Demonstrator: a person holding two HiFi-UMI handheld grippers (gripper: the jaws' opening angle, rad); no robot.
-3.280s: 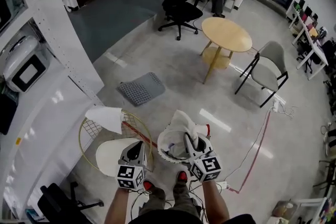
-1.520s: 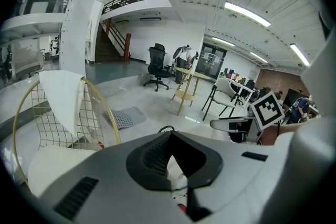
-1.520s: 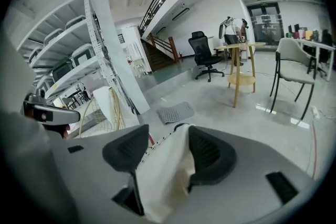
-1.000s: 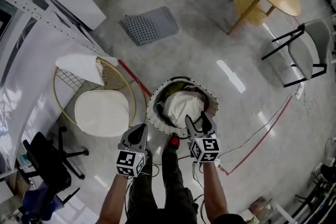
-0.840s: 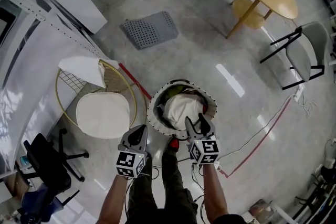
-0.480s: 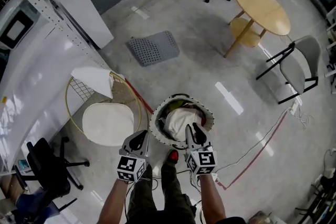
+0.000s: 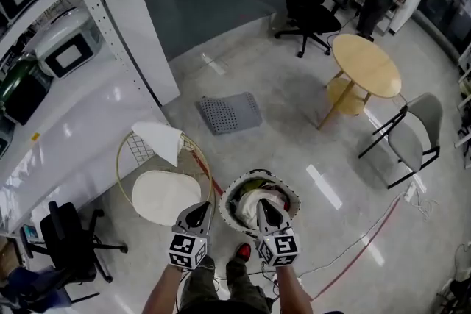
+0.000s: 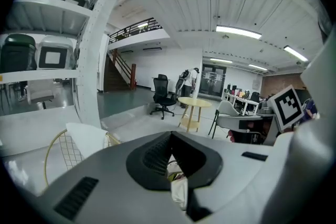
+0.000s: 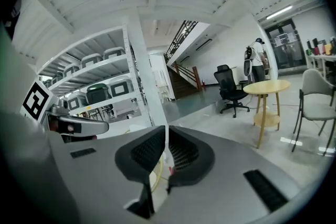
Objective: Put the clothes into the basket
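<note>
The round woven basket [image 7: 229,196] stands on the floor just ahead of my feet, with a white garment [image 7: 257,201] piled on other clothes inside it. My right gripper [image 7: 261,207] hangs over the basket's near rim. Its jaws have just been closing and now stand shut with nothing between them, as the right gripper view [image 9: 166,128] also shows. My left gripper [image 7: 199,209] is left of the basket, shut and empty. In the left gripper view [image 8: 170,135] a bit of the white garment [image 8: 178,189] shows below the closed tips.
A gold wire chair with a white cushion [image 7: 163,195] stands left of the basket, a white cloth [image 7: 160,140] draped on its rim. Beyond lie a grey mat [image 7: 229,112], a round wooden table [image 7: 366,64] and a grey chair [image 7: 416,136]. White shelving [image 7: 66,48] runs along the left.
Both grippers have lifted up away from the basket. The right jaws, open over the white garment a second ago, are now shut. The head view has tipped up to show more room.
</note>
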